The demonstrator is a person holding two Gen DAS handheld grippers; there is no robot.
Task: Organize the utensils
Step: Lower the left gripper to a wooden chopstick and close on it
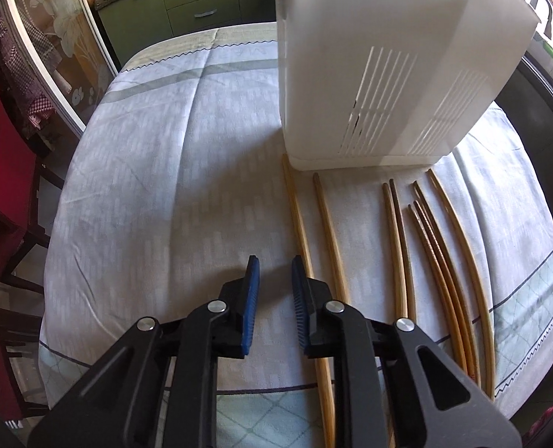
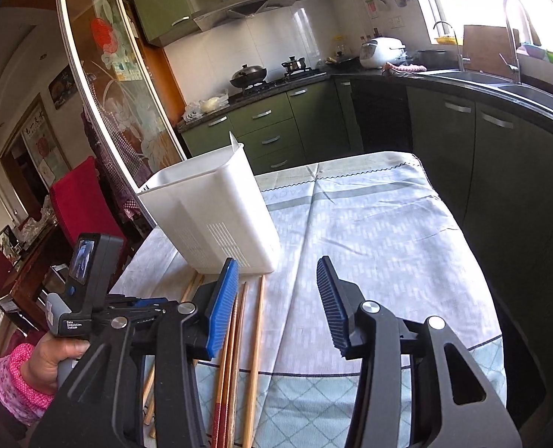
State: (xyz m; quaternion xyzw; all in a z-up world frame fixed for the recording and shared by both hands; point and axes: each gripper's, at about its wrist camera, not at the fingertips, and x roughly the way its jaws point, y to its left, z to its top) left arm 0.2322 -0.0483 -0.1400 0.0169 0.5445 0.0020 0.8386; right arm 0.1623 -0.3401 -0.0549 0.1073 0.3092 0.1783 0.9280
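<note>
Task barely begun: chopsticks all on tablecloth beside white holder. Left gripper narrow, empty; right gripper wide, empty.

Left claw narrowly parted and empty, right claw spread wide, both level and low.

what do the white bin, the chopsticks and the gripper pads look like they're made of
White bin: looks like moulded plastic, matte and slightly translucent, with slotted vents low on its walls. Chopsticks: probably bamboo or wood, tan to dark brown; whether they are lacquered is unclear. Pads on the left gripper fingers: blue and ribbed, likely rubber, on black fingers.
</note>
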